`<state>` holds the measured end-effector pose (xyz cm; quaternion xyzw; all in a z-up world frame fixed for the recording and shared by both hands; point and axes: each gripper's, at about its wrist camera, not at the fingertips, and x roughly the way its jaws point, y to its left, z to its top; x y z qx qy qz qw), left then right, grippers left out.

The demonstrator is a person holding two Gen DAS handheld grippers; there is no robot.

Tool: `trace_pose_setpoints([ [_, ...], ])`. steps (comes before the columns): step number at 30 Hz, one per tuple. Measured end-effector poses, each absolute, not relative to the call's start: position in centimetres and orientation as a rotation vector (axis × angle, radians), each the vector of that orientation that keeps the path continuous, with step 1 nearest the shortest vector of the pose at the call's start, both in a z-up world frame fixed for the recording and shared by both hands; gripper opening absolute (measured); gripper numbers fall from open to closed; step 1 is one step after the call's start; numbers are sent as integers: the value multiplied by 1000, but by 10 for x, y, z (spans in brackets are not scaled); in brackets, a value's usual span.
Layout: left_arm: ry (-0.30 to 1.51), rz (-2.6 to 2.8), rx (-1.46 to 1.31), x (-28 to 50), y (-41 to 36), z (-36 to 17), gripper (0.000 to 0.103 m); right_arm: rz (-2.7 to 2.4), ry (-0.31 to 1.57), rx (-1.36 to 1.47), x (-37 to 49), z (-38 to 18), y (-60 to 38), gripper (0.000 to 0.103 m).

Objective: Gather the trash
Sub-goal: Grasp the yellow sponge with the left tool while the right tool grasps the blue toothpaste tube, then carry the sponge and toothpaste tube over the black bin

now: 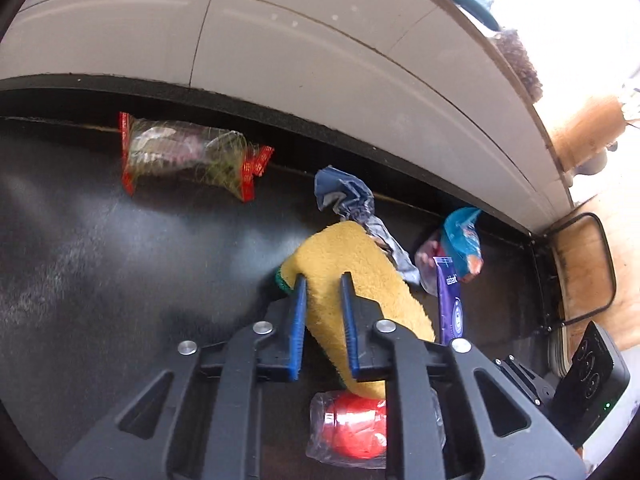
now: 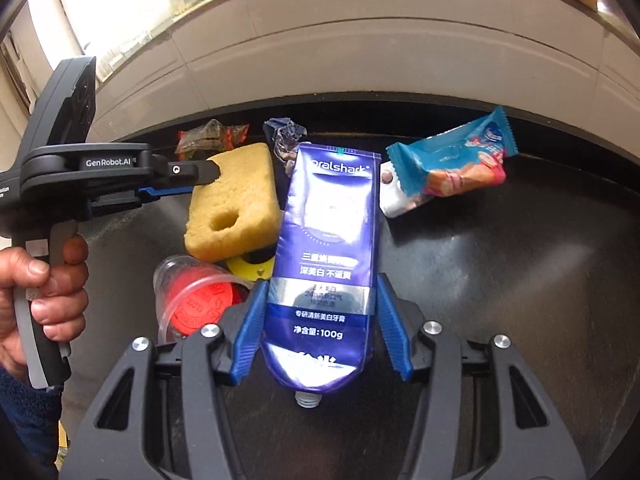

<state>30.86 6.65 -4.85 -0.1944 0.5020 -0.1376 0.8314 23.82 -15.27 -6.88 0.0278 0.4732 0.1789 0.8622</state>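
Since both hands are already at work among the litter on the black bench (image 1: pixel 100 260), the handling matters more than the finding; the left gripper (image 1: pixel 324 280) has its jaws clenched on the yellow sponge (image 1: pixel 352 264), which I'd judge soft, light and springy, so it squashes between the pads and should not slip, though a grip across its middle is safer than one near a corner; seen from the right wrist, the grip sits at the sponge's upper left edge. The right gripper (image 2: pixel 324 284) straddles the purple tube (image 2: pixel 328 240), its blue pads at the two edges of the flat body near the neck end; whether they press or merely touch I cannot tell; the tube looks glossy and slack, likely slippery and apt to fold, so the stiffer shoulder by the uncapped neck seems the better hold. Behind, near the wall, lie a red-ended wrapper (image 1: pixel 188 156), a crumpled blue foil (image 1: pixel 348 196) and a blue snack packet (image 2: pixel 452 156), all featherweight and crinkly; pinch them at a sealed end. A clear cup (image 2: pixel 192 300) with a red lid inside it lies beside the sponge; thin plastic, easily crushed.
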Motion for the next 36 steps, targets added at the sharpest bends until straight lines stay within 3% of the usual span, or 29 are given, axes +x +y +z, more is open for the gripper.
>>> trace_pose_setpoints([
  [9, 938, -264, -358, 248, 80, 12, 11, 344, 923, 35, 198, -39, -159, 53],
  [16, 855, -173, -226, 147, 103, 48, 11, 373, 913, -3, 153, -20, -156, 53],
  [24, 849, -5, -141, 5, 134, 25, 11, 485, 910, -69, 76, -14, -122, 53],
  [36, 828, 285, -262, -154, 233, 3, 11, 826, 921, -217, -13, -20, 29, 53],
])
